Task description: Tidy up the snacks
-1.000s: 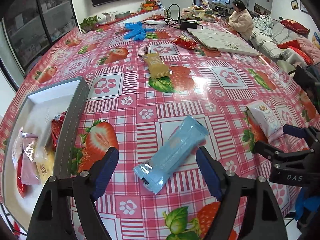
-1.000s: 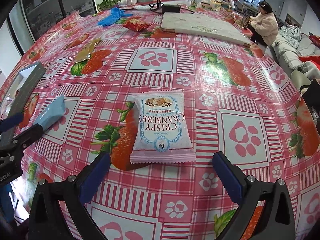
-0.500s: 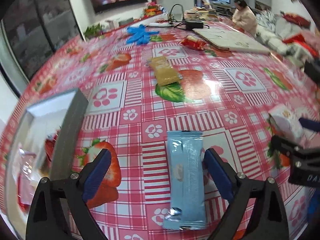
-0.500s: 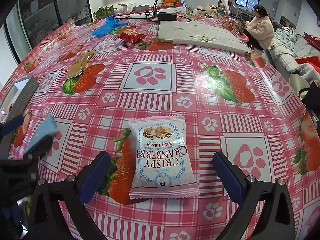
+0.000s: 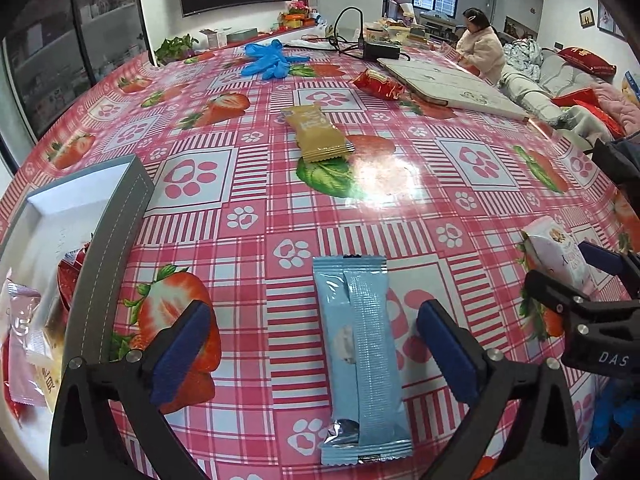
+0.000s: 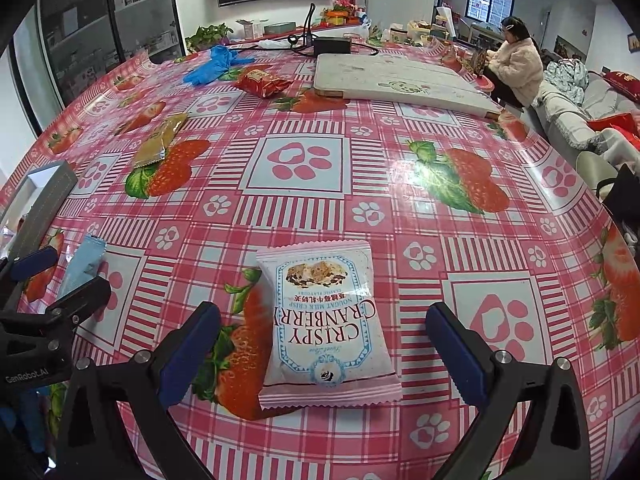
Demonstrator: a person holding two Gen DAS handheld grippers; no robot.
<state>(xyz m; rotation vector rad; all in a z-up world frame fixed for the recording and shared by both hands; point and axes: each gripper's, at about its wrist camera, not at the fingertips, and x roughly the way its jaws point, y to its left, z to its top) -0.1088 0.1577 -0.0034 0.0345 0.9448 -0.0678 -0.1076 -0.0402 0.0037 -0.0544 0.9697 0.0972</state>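
Nearest on the left side, the left claw [image 5: 314,354] hangs low over the worktop [image 5: 400,184], its jaws opening wide. A long pale blue snack packet [image 5: 360,360] lies flat between them, lengthwise along the claw's line, and neither blue pad touches it. Just to the left of that claw stands a grey tray [image 5: 108,248] with a stitched rim; several wrapped snacks [image 5: 36,336] already lie inside, pink, white and red ones, partly hidden by the tray wall.

On the right side, the right claw [image 6: 322,354] is spread wide too and grips nothing. A white and pink cranberry crisp packet [image 6: 326,320] rests flat on the strawberry-print cloth between its pads, clear of both. From that view the blue packet shows at the left edge, behind the other claw's black finger.

Further out, in the middle of the worktop, a tan snack packet [image 5: 316,132] lies alone, well apart from the others. Beyond it a red snack bag [image 5: 378,84] sits just beside a large flat white board [image 5: 448,84]. Blue gloves [image 5: 268,60] lie crumpled near the far edge, with a black box [image 5: 380,50] and cable close by. Past the worktop, a person in a pale fluffy coat [image 5: 482,52] sits by a sofa.
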